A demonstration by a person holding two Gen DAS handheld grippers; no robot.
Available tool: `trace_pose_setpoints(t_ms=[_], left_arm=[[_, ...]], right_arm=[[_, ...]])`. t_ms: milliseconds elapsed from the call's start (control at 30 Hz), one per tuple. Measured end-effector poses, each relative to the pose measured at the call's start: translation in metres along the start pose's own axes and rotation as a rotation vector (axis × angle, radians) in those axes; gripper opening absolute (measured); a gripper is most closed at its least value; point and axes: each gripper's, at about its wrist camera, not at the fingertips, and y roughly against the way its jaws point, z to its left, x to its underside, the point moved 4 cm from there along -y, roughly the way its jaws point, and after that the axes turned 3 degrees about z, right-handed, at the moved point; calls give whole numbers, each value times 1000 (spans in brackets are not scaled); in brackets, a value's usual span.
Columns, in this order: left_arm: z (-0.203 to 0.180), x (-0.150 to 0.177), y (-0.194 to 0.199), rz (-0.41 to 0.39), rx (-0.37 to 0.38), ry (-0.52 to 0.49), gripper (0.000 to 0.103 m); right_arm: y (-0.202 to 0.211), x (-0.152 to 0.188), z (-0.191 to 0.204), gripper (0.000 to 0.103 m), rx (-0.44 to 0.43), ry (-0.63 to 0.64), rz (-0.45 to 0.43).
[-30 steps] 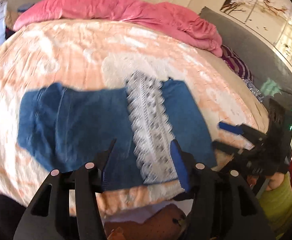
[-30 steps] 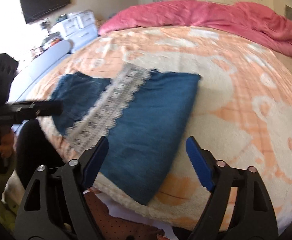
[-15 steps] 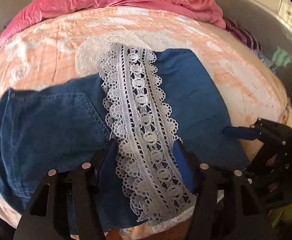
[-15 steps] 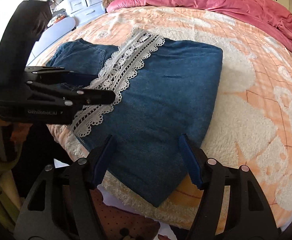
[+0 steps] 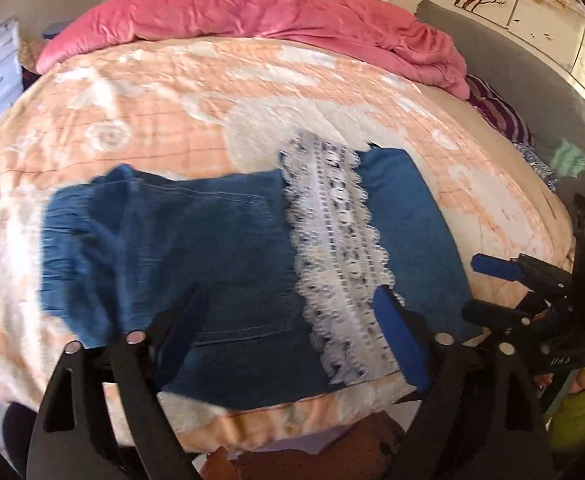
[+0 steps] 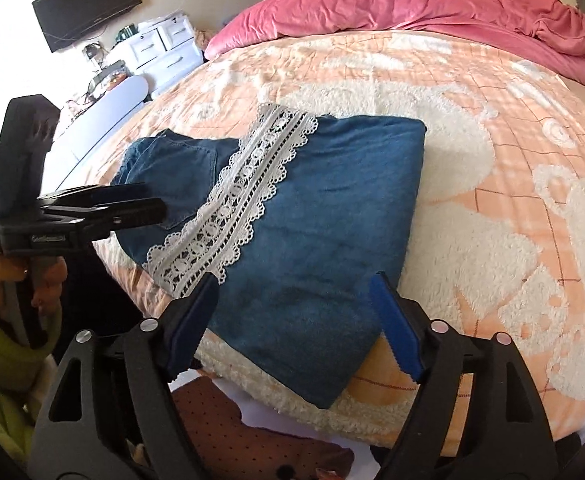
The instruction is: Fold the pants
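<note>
I see one pair of blue denim pants [image 6: 316, 216], folded into a flat oblong near the front edge of the bed. In the right wrist view its long axis runs from the near right, at the bed's edge, up and away to the left, where the pocketed end [image 6: 172, 160] lies. In the left wrist view the same oblong runs left to right across the picture, pocket end to the left. One band of white lace trim [image 6: 236, 204] crosses the denim, from the far edge to the near edge. It splits the pocketed part from the plain folded part.

The pants rest on one peach and cream blanket [image 6: 492, 184] that covers the bed. One rumpled pink duvet [image 6: 412, 8] is heaped along the far side.

I have two grippers. The left gripper [image 5: 288, 328] hangs over the near edge of the pants. Its jaws have just been opening and now stand wide, astride the denim and the lower end of the lace. The pads are not pressing on the cloth. The right gripper [image 6: 296, 308] hangs over the near right corner of the fold. Its jaws have also just been opening. They are wide apart with the denim below them, and they have hold of nothing.

Beyond the bed's left side I count one dark television [image 6: 88, 4] on the wall and one white set of drawers [image 6: 164, 52] below it.
</note>
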Motion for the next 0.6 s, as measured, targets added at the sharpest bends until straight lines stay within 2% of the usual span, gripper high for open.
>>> trace_pose_setpoints(t_ms=[333, 600], left_arm=[[30, 2, 26, -42, -65, -2, 99], [87, 15, 39, -44, -126, 123, 99]], right_arm=[[-7, -17, 17, 89, 19, 3, 22], [-22, -56, 57, 93, 29, 119, 27]])
